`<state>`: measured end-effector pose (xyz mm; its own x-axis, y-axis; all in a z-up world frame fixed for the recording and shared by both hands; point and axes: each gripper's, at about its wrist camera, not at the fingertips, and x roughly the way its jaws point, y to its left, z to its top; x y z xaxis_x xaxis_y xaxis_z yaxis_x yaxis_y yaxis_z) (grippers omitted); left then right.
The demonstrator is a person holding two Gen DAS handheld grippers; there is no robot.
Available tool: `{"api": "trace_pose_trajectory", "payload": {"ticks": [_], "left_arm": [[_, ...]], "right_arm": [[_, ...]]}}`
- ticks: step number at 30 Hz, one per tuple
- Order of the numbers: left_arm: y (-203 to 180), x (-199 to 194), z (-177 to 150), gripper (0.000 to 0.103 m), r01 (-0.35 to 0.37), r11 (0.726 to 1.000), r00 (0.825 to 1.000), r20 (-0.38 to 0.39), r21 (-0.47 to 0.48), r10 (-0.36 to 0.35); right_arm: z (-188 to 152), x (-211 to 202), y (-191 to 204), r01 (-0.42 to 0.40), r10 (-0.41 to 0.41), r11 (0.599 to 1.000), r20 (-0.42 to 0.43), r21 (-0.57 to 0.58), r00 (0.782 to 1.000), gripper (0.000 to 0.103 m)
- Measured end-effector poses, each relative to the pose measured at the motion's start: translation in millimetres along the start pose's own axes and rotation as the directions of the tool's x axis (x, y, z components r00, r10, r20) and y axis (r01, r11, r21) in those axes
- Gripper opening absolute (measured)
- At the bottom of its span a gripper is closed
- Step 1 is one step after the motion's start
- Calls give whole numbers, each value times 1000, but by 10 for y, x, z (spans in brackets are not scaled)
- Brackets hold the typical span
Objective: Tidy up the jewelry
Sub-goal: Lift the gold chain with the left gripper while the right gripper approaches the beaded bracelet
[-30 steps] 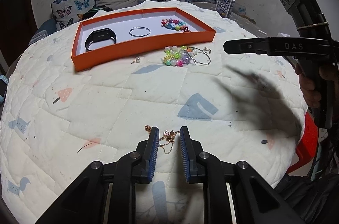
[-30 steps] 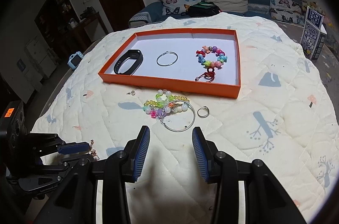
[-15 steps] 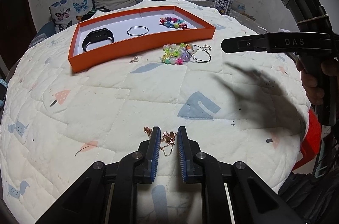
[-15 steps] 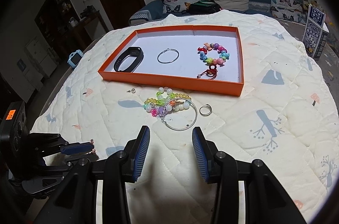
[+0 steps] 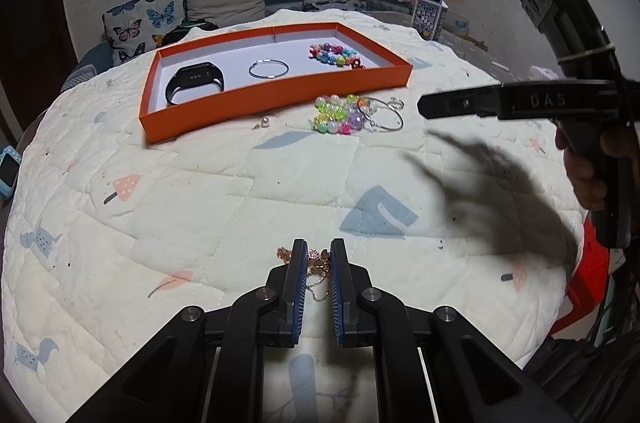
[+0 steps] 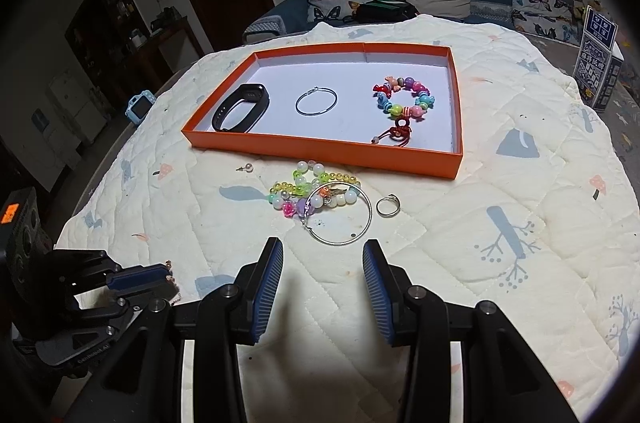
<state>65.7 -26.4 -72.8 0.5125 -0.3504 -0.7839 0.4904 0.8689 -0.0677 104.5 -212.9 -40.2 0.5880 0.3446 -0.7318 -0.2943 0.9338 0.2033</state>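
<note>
Rose-gold chain necklace (image 5: 318,263) lies bunched on the white quilted cover (image 5: 240,183), caught between the blue pads of the left gripper (image 5: 318,255), whose fingers stand nearly closed around it. Most of the chain is hidden by those fingers, so its long axis and direction cannot be told; only small pendants and a thin loop show in the narrow gap.

Ahead of the right gripper (image 6: 323,255), whose fingers are spread wide and hold nothing, sit one heap of pastel plastic beads (image 6: 316,193), one large silver hoop (image 6: 340,219) overlapping it, one small silver ring (image 6: 387,205) just right of the hoop, and one pearl stud earring (image 6: 247,167) off to the left. How many bracelets make up the heap is hard to tell.

Beyond them the shallow orange tray (image 6: 320,145) holds three things: one black fitness band (image 6: 241,107), one thin silver bangle (image 6: 316,101), one multicoloured bead bracelet with a red tassel (image 6: 404,101).
</note>
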Motion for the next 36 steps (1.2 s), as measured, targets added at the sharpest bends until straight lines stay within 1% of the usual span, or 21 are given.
{"api": "trace_pose_trajectory", "payload": {"ticks": [8,10,12,13,25,33,36], "left_arm": [[111,-68,123,12,3,999,1000,31,-45,-2],[137,-65,140,12,9,998,999,33,-58,-7],[156,-53,152,12,9,998,999,32,-63,-7],[159,-47,151,12,9,998,999,32,-64,-7],[242,8,194,12,14,996,999,35,-86,-11],[268,14,245,12,20,996,999,42,-92,-16],[272,-6,264,12,22,995,999,51,-93,-17]], "right_arm": [[95,113,-6,4,-4,1000,-9,-25,1000,46],[111,160,2,5,-5,999,-13,-36,1000,49],[126,191,12,7,-7,999,-13,-48,1000,54],[138,216,21,9,-10,998,-14,-59,1000,54],[190,440,36,26,-34,992,-64,-128,997,55],[163,491,66,67,-80,983,-70,-172,994,55],[155,481,79,67,-80,982,-67,-178,995,55]]}}
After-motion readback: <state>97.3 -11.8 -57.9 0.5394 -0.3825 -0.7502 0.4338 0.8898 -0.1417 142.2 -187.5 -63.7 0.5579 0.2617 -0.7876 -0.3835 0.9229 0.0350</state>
